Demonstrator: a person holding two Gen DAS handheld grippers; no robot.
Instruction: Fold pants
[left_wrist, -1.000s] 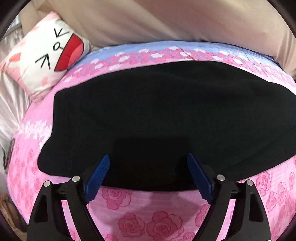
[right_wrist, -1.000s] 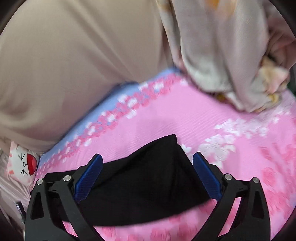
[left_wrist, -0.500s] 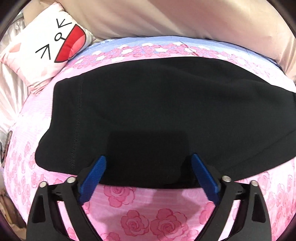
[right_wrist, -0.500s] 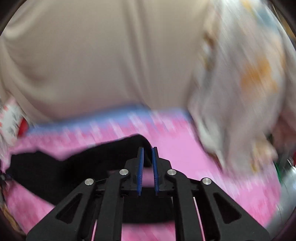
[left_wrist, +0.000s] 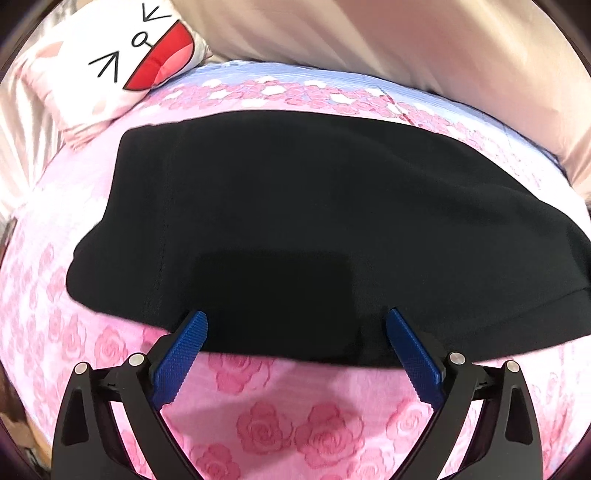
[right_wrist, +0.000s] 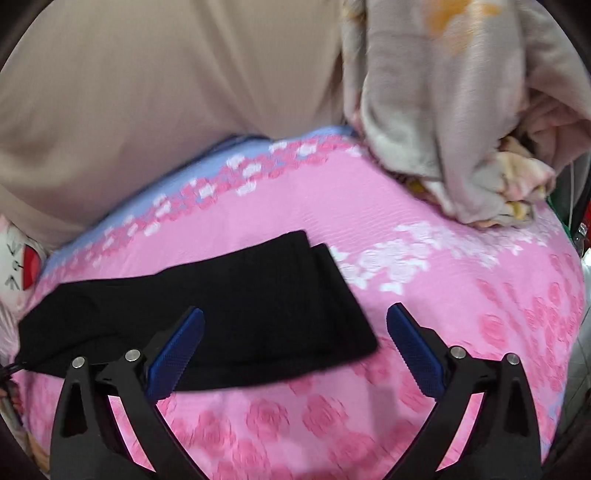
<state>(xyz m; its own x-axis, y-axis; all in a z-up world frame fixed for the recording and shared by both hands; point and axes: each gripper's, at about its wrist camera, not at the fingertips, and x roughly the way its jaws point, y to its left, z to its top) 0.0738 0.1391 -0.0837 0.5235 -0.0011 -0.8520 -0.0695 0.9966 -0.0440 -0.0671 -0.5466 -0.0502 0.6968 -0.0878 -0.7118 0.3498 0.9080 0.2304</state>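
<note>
No readable text; pillow (left_wrist: 122, 59) bears only drawn cartoon face marks.

Both tongs, the left tongs (left_wrist: 295, 325) and the right tongs (right_wrist: 295, 321), share black triangular arms, silver round-headed screws and ribbed blue pads (left_wrist: 181, 356).

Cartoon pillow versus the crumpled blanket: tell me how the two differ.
The cartoon pillow is white with a drawn face and red mouth; the crumpled blanket is grey-beige with orange and yellow patches. The pillow lies smooth and plump by the pants' left end; the blanket is bunched in a heap beyond their right end. Both rest at the edge of the pink rose bedsheet.
</note>
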